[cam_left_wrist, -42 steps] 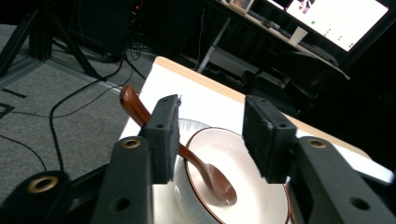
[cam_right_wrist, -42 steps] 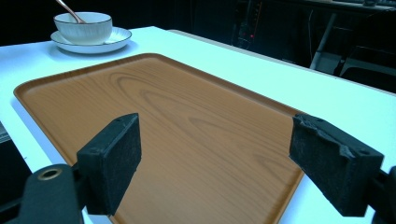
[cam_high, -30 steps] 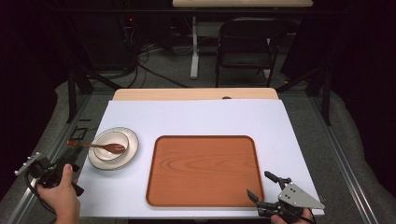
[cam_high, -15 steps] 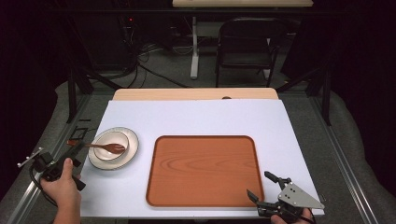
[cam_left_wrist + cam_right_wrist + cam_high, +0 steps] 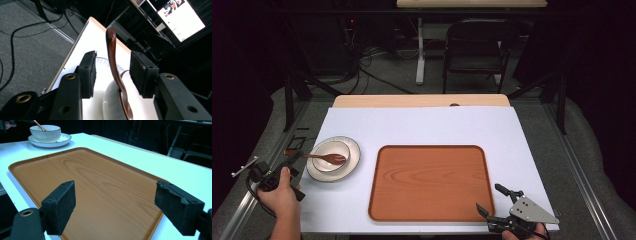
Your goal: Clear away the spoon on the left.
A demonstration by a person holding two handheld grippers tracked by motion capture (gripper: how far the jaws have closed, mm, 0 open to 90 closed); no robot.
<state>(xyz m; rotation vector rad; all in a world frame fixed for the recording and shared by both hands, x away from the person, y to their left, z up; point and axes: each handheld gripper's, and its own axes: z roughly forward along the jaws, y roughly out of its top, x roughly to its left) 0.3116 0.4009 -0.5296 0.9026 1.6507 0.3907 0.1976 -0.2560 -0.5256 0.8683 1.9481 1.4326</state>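
A dark wooden spoon point(image 5: 329, 159) rests in a white bowl point(image 5: 332, 156) on a white plate point(image 5: 351, 165) at the table's left, its handle sticking out past the plate's left rim. My left gripper point(image 5: 288, 164) is at the tip of that handle. In the left gripper view it point(image 5: 112, 70) stands open with the spoon handle point(image 5: 112, 52) between the pads, a gap on each side, and the bowl point(image 5: 111, 100) just beyond. My right gripper point(image 5: 488, 197) is open at the near right corner of the wooden tray point(image 5: 429, 182); its own view shows it point(image 5: 115, 207) over the tray point(image 5: 95, 182).
A white mat point(image 5: 427, 125) covers the table, whose left edge lies close to the left hand point(image 5: 277, 195). The bowl point(image 5: 46, 132) and plate point(image 5: 62, 138) stand far left in the right gripper view. A folding chair point(image 5: 474, 47) and cables sit on the floor beyond.
My left gripper has edged forward and right towards the plate, so its jaws now stand on either side of the spoon handle. The right gripper has stayed put.
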